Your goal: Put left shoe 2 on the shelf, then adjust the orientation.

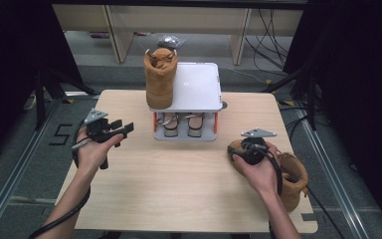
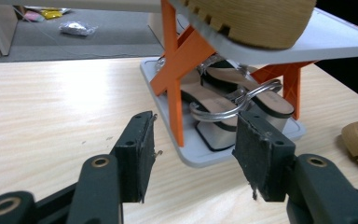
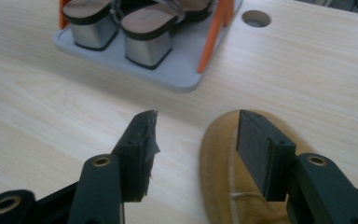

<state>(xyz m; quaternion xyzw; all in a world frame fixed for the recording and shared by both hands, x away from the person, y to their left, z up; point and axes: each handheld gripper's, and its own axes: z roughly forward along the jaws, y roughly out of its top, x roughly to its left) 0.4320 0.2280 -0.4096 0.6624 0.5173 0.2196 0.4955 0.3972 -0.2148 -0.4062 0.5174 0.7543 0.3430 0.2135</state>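
On table (image 1: 179, 189): rack (image 1: 199, 87) with sandals (image 2: 242, 95); left claw (image 1: 121, 128) wide, empty; right claw (image 3: 193, 151) apart over boot (image 3: 223, 186).

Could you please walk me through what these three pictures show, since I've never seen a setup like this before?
There is no robot here: a person holds a hand tool with two black jaws in each hand. The high view looks down on the wooden table; the other two come from cameras riding on each tool, looking along its jaws.

In the middle stands a small two-level shoe rack with orange legs. A tan boot stands on its top shelf, and a pair of silver-heeled sandals sits on the bottom tray.

The left gripper is open and empty, pointed at the rack. The right gripper stands over a second tan boot lying on the table's right side; one jaw is over the boot, but whether it is gripped I cannot tell.
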